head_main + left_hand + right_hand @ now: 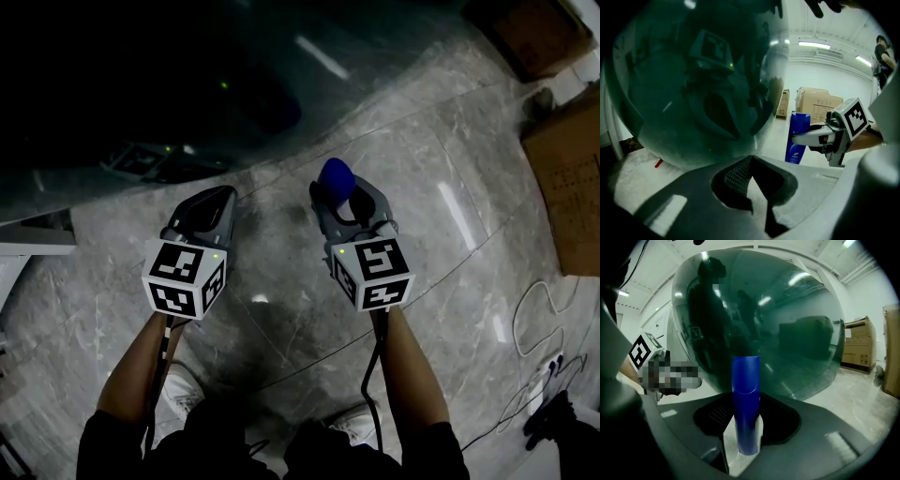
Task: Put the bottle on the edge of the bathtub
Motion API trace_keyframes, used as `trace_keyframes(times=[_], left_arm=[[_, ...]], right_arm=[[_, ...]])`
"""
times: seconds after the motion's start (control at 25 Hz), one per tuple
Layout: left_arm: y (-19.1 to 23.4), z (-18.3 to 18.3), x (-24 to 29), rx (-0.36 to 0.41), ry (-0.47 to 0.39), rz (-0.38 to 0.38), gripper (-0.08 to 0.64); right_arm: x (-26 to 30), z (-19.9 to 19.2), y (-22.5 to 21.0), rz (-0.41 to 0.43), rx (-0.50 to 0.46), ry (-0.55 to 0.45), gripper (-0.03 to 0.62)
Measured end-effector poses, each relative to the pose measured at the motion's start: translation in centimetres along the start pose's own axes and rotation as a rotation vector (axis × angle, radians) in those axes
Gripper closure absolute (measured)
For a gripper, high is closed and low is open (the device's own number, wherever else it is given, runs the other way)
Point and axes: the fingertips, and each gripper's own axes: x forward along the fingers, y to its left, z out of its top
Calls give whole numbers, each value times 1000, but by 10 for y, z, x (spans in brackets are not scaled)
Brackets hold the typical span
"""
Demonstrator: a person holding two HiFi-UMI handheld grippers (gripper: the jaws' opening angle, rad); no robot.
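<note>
1. Grey marble-patterned floor (281, 281) fills most of what I can see from above, glossy enough to throw back streaks of the ceiling lights.
2. Dark green and glassy, the bathtub (141, 84) takes up the stretch from nine to twelve o'clock; its curved outer wall bulges toward the person and reflects both arms.
3. Brown cardboard boxes (567, 178) sit on the floor at two o'clock, well apart from the tub.
4. The left tongs (217, 194) are held out at about eleven o'clock from the person's body, tips pointing at the tub wall. Their jaws are drawn together at the tips with nothing between them.
5. The right tongs (342, 202) are at about one o'clock, beside the left pair but not touching it. Their jaws are clamped on the bottle.
6. The bottle (336, 176) is blue and stands upright in that grip, its top rising above the jaws. It is in the air over the floor, near the tub's outer wall and not on the tub's edge.
7. A thin white cable (539, 319) loops across the floor at four o'clock.
</note>
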Motion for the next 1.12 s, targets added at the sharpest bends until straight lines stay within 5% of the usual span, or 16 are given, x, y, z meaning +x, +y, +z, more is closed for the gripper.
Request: trace_keyframes(times=[1.12], left_arm=[[-5,-6,9,27,3,-45,560]], right_arm=[[40,-23,12,23,-9,23,405]])
